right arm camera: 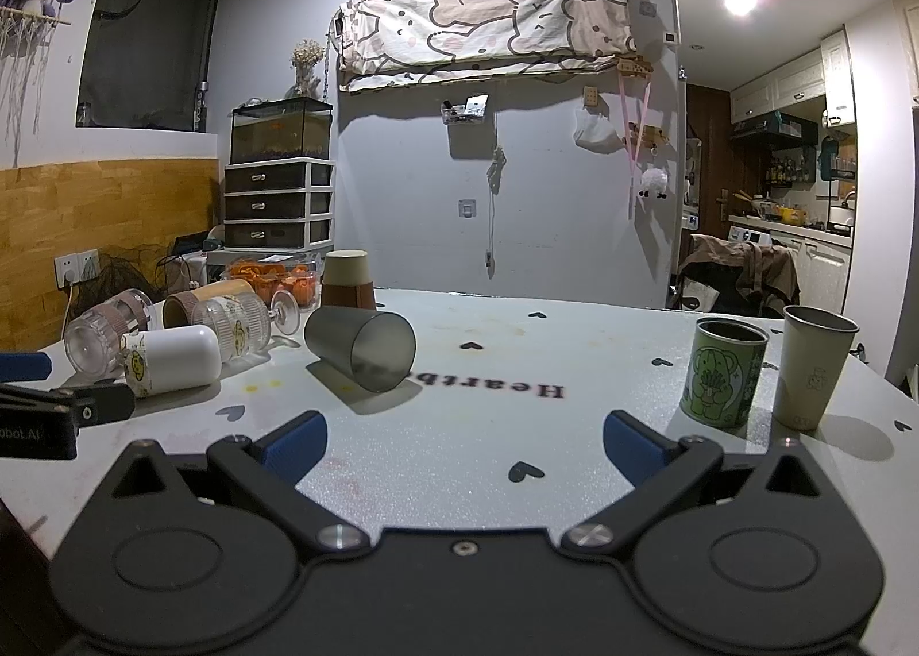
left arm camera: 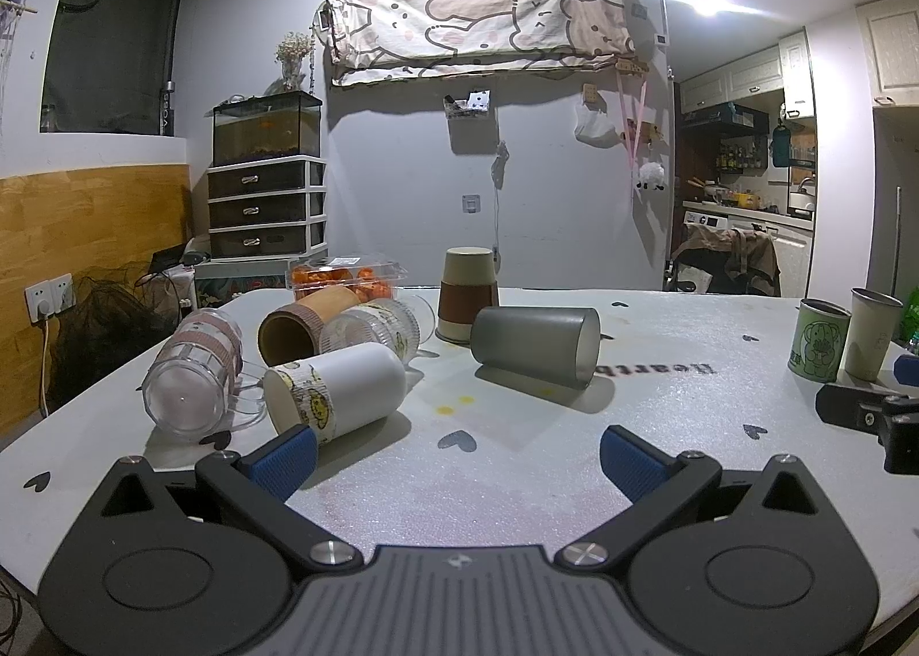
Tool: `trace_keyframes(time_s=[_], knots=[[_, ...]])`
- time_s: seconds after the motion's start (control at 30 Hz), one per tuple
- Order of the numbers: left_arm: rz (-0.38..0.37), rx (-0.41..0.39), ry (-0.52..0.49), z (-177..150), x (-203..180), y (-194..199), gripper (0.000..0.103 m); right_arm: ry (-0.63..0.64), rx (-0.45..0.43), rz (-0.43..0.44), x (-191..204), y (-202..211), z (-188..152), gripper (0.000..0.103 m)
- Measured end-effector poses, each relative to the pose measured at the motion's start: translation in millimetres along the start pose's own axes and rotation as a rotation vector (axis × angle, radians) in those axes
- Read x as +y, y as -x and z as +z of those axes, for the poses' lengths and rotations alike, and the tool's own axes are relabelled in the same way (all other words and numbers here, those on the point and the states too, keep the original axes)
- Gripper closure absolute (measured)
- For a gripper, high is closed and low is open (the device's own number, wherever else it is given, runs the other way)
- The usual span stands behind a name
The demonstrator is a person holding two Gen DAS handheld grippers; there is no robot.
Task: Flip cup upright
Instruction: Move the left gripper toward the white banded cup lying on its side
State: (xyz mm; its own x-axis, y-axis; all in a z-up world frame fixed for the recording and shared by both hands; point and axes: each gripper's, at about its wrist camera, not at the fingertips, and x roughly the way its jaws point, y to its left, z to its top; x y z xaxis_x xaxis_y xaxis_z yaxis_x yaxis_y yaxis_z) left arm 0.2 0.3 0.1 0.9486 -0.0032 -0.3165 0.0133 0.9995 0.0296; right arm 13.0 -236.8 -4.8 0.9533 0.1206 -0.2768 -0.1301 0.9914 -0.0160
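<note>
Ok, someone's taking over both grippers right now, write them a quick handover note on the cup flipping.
Left gripper: open, empty, low over the table, facing the pile of tipped cups.
Right gripper: open, empty, facing the table's middle.
Already upright, right side: green bear-print cup and beige cup.
On their sides: grey cup in the middle; white cup, clear ribbed cup, tan cup and clear glass on the left.
Upside down behind the grey cup: brown-sleeved paper cup.
Left to do: all of these. The grey cup looks like the easiest start.
</note>
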Motion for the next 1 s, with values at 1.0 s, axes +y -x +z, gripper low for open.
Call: trace_keyframes(time_s=[1.0], knots=[[-0.007,-0.028,-0.006,1.8,9.5,-4.0,0.000,-0.005,-0.006,0.004,-0.7,3.9,2.6,0.000]])
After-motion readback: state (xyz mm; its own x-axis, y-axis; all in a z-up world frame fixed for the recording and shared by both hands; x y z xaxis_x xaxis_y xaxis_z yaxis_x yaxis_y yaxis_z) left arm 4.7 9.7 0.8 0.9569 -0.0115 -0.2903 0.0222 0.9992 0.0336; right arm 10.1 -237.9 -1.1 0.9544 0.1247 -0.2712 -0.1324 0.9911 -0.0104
